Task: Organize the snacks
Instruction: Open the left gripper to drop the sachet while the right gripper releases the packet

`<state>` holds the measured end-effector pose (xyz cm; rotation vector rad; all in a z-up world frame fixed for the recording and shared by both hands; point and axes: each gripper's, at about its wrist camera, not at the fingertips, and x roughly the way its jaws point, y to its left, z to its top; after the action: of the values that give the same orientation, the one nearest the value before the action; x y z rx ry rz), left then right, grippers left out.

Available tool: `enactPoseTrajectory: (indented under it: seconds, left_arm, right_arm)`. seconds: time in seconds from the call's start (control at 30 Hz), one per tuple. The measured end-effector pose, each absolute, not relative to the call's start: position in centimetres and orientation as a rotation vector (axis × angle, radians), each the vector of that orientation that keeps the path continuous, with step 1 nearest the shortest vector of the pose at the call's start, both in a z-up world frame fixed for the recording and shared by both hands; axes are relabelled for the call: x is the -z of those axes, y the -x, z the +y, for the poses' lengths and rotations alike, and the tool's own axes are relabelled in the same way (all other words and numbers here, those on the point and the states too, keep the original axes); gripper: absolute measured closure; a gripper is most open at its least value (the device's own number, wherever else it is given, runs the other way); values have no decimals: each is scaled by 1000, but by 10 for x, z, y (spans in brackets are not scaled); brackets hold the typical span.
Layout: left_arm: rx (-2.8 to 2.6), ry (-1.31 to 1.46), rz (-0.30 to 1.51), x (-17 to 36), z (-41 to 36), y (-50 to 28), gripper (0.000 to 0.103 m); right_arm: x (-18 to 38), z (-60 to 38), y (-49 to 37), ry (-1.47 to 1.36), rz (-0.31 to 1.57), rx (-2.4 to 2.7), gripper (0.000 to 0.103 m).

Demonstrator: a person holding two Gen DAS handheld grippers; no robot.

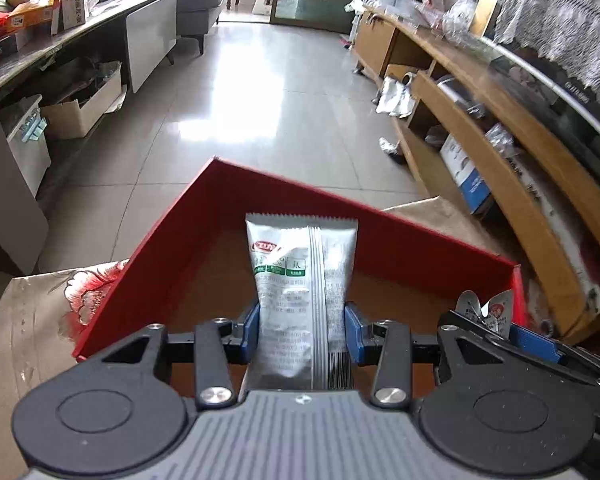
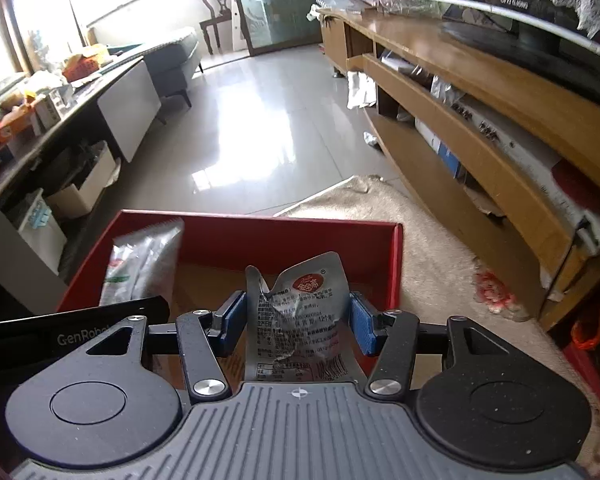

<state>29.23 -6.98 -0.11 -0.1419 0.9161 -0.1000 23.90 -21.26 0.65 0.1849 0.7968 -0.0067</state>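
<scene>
My left gripper (image 1: 302, 330) is shut on a tall silver snack packet (image 1: 300, 276) with green labels, held upright over the red box (image 1: 168, 248). The right gripper (image 2: 298, 322) is shut on a crumpled silver packet (image 2: 300, 312) with a red round logo, also above the red box (image 2: 284, 240). In the left wrist view the right gripper (image 1: 512, 332) and its crumpled packet (image 1: 488, 312) show at the right edge. In the right wrist view the tall silver packet (image 2: 144, 260) appears blurred at the left, with the left gripper's black body below it. The box floor is brown cardboard.
The red box rests on a beige cloth (image 2: 380, 204) with red flower embroidery (image 1: 92, 288). A long wooden cabinet (image 2: 480, 120) with cluttered shelves runs along the right. A dark counter (image 1: 40, 52) loaded with boxes stands at the left. A shiny tiled floor (image 1: 240, 100) lies beyond.
</scene>
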Motion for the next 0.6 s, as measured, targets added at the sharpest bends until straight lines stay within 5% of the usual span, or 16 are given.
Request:
enactPoseTrajectory:
  seconds: [0.43, 0.6]
  left_arm:
    - [45, 117, 968, 31, -64, -299, 66]
    - [28, 89, 975, 34, -61, -295, 56]
  right_arm:
    - [17, -193, -246, -89, 836, -4, 39]
    - [19, -189, -246, -52, 843, -22, 39]
